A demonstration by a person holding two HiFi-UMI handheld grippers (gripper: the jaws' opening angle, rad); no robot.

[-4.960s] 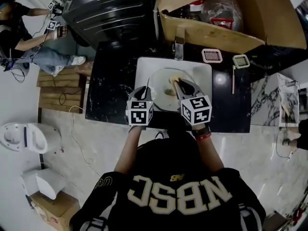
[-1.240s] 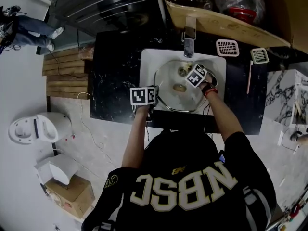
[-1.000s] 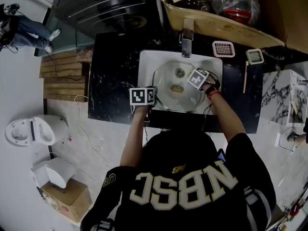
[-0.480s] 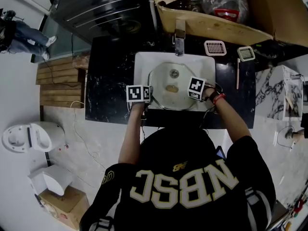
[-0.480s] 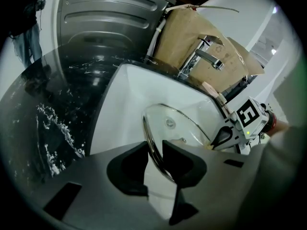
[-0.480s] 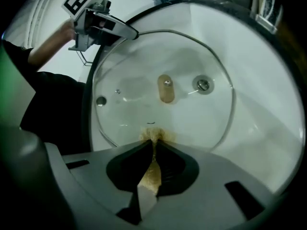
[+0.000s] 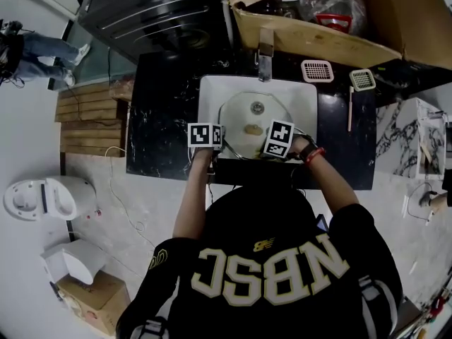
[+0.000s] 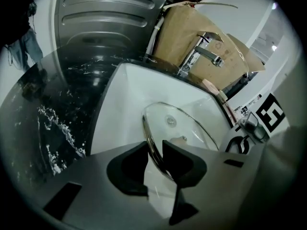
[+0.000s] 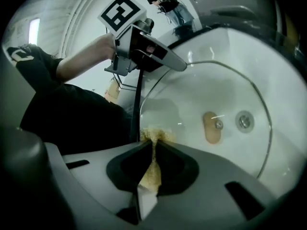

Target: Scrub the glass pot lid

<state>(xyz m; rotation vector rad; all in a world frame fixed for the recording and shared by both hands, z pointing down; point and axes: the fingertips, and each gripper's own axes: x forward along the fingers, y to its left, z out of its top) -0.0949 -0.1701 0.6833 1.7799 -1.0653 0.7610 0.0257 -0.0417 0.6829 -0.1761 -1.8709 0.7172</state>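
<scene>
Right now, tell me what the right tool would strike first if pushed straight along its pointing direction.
Likely the glass pot lid: the right tool, shut on a yellowish sponge, points at the glass just inside its rim, sponge leading. The gap is hard to judge.

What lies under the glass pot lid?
Through the glass pot lid only the white sink basin and its drain show. From the head view, the left tool, clamped on the rim, and the right tool, gripping a scrub pad, cover what lies under the near edge.
</scene>
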